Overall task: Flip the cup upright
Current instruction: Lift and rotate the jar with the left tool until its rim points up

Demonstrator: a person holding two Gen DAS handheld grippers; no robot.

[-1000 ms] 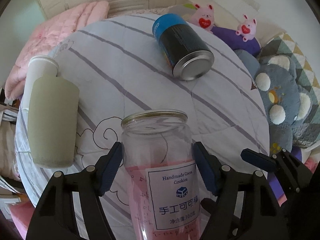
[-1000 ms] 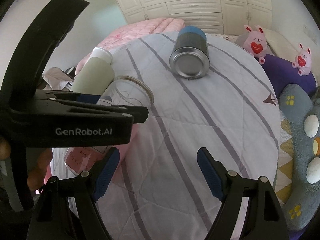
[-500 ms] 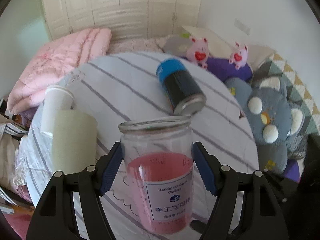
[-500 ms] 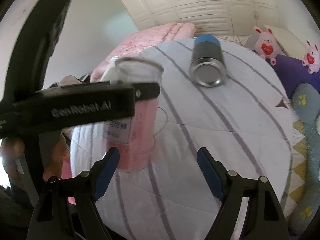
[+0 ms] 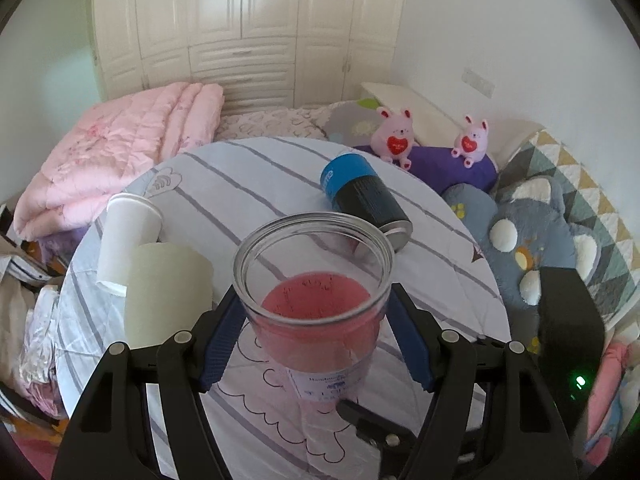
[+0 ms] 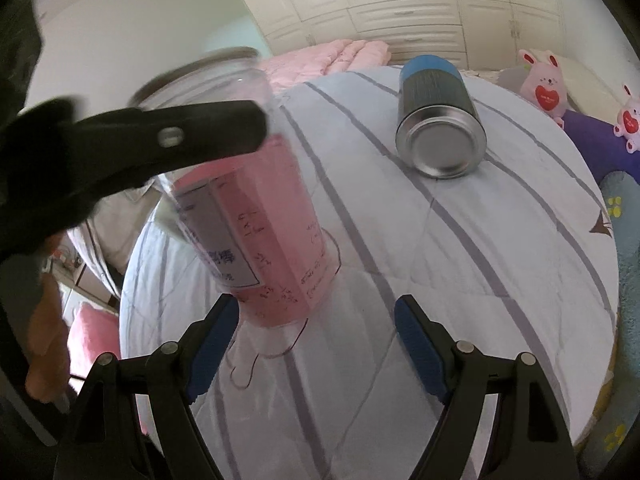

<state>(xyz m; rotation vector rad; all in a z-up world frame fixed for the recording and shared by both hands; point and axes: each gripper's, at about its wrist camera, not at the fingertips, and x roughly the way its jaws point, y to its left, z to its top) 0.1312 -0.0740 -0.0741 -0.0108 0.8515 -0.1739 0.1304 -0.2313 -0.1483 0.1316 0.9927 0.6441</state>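
My left gripper (image 5: 316, 336) is shut on a clear glass jar (image 5: 314, 280) with a pink lining and a white label. The jar stands nearly upright, mouth up, tilted slightly, its base on or just above the quilted round table (image 5: 248, 184). In the right wrist view the jar (image 6: 256, 232) is at the left with the left gripper's finger (image 6: 160, 140) across its upper part. My right gripper (image 6: 316, 344) is open and empty, low over the table just right of the jar's base.
A blue-and-black can (image 5: 366, 200) lies on its side beyond the jar; it also shows in the right wrist view (image 6: 438, 120). A pale green and white bottle (image 5: 152, 264) lies at the left. Pink quilt (image 5: 120, 148), plush toys (image 5: 394, 140) and cushions surround the table.
The left gripper has turned the jar from lying flat to nearly upright, mouth up, lifting it clear of the green bottle. The right gripper stayed open and low nearby.
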